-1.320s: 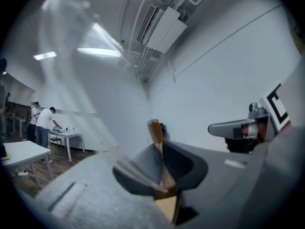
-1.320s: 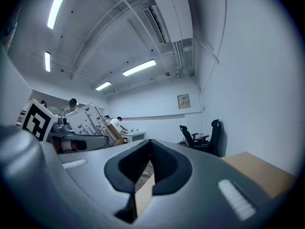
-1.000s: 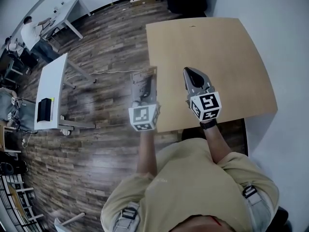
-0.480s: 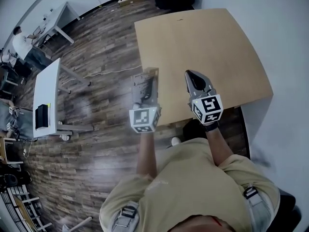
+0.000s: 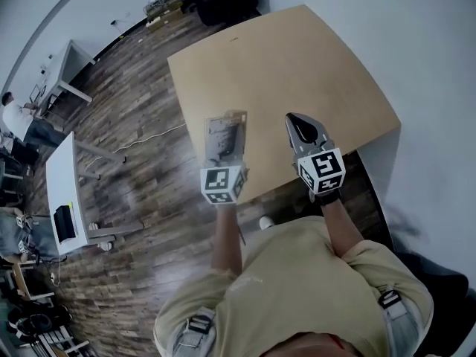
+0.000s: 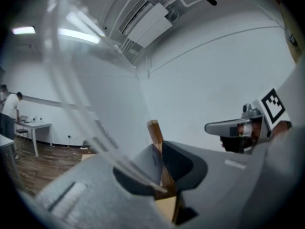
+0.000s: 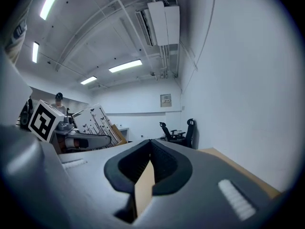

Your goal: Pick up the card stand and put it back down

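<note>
Left gripper (image 5: 223, 155): jaws clamped on the wooden foot of the card stand (image 5: 226, 129), held over the near left part of the table (image 5: 297, 58). Right gripper (image 5: 300, 123): jaws closed, empty. Risk: the thin foot may pivot in the grip, so the stand could tip over when set down.

Floor (image 5: 141, 88): dark wood planks.
Walls (image 5: 424, 28): plain white.
Surface (image 5: 297, 58): tan wood, right.
Desks (image 5: 59, 188): white, far left.
Lighting: ceiling strip lights (image 7: 125, 66).
</note>
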Demonstrator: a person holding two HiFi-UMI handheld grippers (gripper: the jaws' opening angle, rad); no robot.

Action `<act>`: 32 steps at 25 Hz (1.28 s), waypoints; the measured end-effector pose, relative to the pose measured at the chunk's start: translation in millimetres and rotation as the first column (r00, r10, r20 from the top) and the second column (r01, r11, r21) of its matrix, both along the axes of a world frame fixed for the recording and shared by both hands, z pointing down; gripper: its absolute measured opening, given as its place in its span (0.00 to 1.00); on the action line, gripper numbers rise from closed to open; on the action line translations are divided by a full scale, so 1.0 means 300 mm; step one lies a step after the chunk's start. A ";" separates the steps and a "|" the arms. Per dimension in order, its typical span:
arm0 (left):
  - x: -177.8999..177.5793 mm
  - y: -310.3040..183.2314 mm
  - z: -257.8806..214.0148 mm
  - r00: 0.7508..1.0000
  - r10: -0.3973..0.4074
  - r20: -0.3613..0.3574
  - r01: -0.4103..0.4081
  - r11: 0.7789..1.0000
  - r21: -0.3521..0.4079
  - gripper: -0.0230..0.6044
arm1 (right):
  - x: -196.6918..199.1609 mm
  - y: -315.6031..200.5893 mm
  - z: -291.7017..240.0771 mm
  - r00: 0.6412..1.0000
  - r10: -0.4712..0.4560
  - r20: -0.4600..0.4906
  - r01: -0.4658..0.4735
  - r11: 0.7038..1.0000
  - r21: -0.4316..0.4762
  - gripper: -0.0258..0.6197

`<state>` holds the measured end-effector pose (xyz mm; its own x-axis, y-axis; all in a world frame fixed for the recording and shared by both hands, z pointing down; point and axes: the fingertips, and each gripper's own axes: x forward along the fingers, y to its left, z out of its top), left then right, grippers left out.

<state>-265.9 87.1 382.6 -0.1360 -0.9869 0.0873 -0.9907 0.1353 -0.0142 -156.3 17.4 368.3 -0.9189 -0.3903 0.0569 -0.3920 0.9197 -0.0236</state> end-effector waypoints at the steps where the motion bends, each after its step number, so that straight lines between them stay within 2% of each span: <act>1: 0.031 -0.062 0.020 1.000 0.020 -0.017 -0.020 1.000 -0.006 0.12 | 0.047 -0.059 0.019 1.000 0.026 -0.012 -0.026 1.000 -0.004 0.05; 7: 0.275 -0.449 0.129 0.983 0.144 -0.117 -0.152 0.987 -0.058 0.12 | 0.380 -0.420 0.103 0.977 0.204 -0.063 -0.208 0.975 -0.073 0.05; 13: 0.533 -0.740 0.222 0.954 0.270 -0.131 -0.288 0.947 -0.144 0.12 | 0.626 -0.706 0.202 0.943 0.321 -0.090 -0.332 0.929 -0.161 0.05; 17: 0.636 -0.860 0.286 0.934 0.331 -0.133 -0.351 0.919 -0.181 0.12 | 0.677 -0.809 0.263 0.937 0.337 -0.088 -0.348 0.916 -0.199 0.05; 24: 0.738 -1.031 0.445 0.918 0.370 -0.143 -0.396 0.879 -0.265 0.12 | 0.744 -0.923 0.398 0.935 0.336 -0.115 -0.355 0.896 -0.267 0.05; 32: 0.863 -1.250 0.611 0.906 0.387 -0.171 -0.422 0.851 -0.313 0.12 | 0.892 -1.087 0.544 0.921 0.354 -0.163 -0.389 0.864 -0.320 0.05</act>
<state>-7.0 -288.0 565.8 0.2958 -0.8611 0.4135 -0.9551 -0.2735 0.1137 111.4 -308.8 531.4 -0.6927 -0.6423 0.3281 -0.7195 0.6469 -0.2526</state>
